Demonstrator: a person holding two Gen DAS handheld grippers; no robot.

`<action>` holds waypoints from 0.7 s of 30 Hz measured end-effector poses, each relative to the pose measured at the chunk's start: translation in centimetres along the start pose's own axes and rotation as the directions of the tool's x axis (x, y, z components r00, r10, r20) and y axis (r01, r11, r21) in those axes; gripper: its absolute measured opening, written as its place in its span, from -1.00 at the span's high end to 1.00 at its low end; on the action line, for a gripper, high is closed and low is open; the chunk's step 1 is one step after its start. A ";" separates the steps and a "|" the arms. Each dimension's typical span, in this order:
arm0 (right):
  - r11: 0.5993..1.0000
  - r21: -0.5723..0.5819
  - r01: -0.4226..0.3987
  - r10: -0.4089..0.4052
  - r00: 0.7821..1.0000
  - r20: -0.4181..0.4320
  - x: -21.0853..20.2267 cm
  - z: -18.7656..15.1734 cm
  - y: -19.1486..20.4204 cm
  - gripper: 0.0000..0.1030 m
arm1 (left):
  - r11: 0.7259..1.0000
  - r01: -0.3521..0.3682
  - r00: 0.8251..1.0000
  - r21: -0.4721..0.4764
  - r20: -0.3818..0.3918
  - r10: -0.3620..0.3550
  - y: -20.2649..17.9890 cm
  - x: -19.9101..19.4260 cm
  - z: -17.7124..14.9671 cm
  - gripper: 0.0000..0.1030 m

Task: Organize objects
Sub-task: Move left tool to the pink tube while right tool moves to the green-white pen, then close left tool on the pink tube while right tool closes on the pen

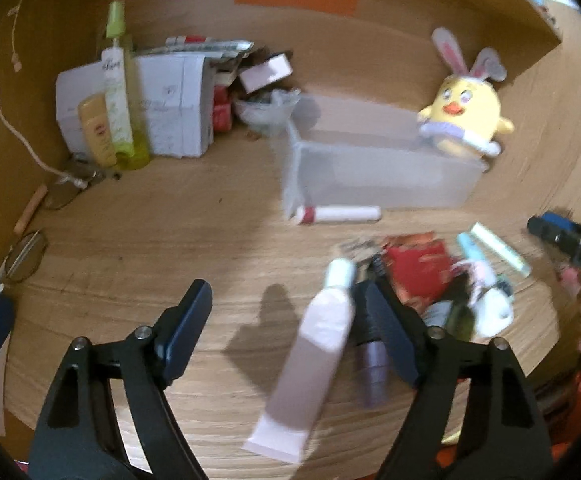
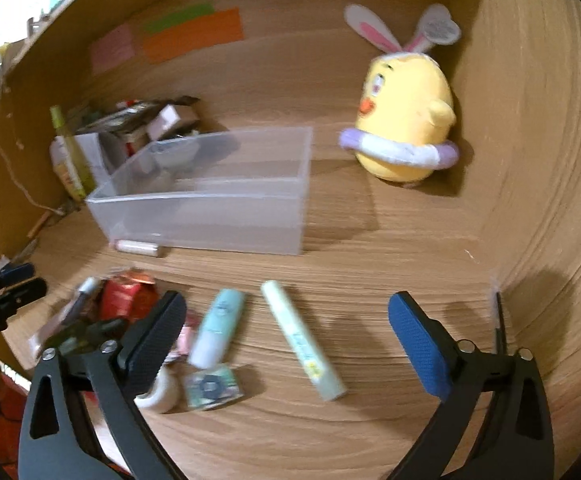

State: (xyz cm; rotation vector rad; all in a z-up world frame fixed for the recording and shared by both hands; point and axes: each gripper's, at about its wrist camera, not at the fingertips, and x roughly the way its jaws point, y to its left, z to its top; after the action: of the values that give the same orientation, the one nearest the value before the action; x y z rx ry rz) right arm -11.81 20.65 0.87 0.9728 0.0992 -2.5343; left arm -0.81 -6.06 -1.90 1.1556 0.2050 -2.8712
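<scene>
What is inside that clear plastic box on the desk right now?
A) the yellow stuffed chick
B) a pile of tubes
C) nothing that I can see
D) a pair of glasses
C: the clear plastic box looks empty in both views, while the yellow stuffed chick sits outside it by the corner, and the tubes, such as the pale green one, lie on the desk in front.

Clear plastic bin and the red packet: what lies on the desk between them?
In the left wrist view, a white tube with a red cap lies between, beside the clear plastic bin, short of the red packet.
</scene>
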 end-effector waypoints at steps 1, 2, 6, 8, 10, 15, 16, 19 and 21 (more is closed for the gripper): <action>1.000 0.004 0.004 -0.004 1.000 -0.017 0.4 -0.1 -0.4 -0.82 | 1.000 0.001 1.000 -0.002 -0.015 -0.001 0.3 0.3 -0.2 -0.44; 1.000 0.008 0.003 -0.002 1.000 -0.031 0.8 -0.1 -0.8 -0.75 | 1.000 0.004 0.999 -0.006 -0.037 -0.004 0.5 0.7 -0.4 -0.43; 1.000 0.025 -0.003 0.006 0.995 -0.096 2.5 -0.9 -1.8 -0.55 | 1.000 0.019 0.996 -0.014 -0.085 -0.020 1.0 2.0 -0.5 -0.36; 1.000 0.026 -0.008 0.011 0.993 -0.117 3.0 -1.3 -2.0 -0.48 | 1.000 0.028 0.995 -0.006 -0.098 -0.029 0.7 2.2 -0.5 -0.35; 1.000 0.016 -0.005 0.007 0.991 -0.130 3.5 -1.6 -2.0 -0.46 | 0.999 0.033 0.994 0.016 -0.109 -0.031 0.2 2.5 -0.4 -0.35; 1.000 -0.020 0.004 -0.007 0.989 -0.151 4.3 -1.5 -1.6 -0.42 | 0.998 0.025 0.991 0.062 -0.135 -0.016 -0.8 3.4 -0.1 -0.35; 1.000 -0.029 0.003 -0.008 0.988 -0.155 4.5 -1.4 -1.5 -0.40 | 0.998 0.026 0.990 0.063 -0.142 -0.017 -0.8 3.6 0.1 -0.35; 0.998 -0.067 0.010 -0.021 0.984 -0.176 5.2 -1.1 -1.0 -0.18 | 0.998 0.030 0.986 0.053 -0.166 -0.021 -0.8 4.2 0.6 -0.35; 0.995 -0.095 0.016 -0.034 0.981 -0.192 5.8 -1.0 -0.6 -0.02 | 0.998 0.031 0.983 0.055 -0.184 -0.021 -0.8 4.7 1.0 -0.32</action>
State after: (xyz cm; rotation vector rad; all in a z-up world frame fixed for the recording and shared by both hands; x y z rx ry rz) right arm -15.29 19.34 -3.71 1.1846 0.2860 -2.4270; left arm -4.89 -5.35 -4.35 1.4395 0.1452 -2.8091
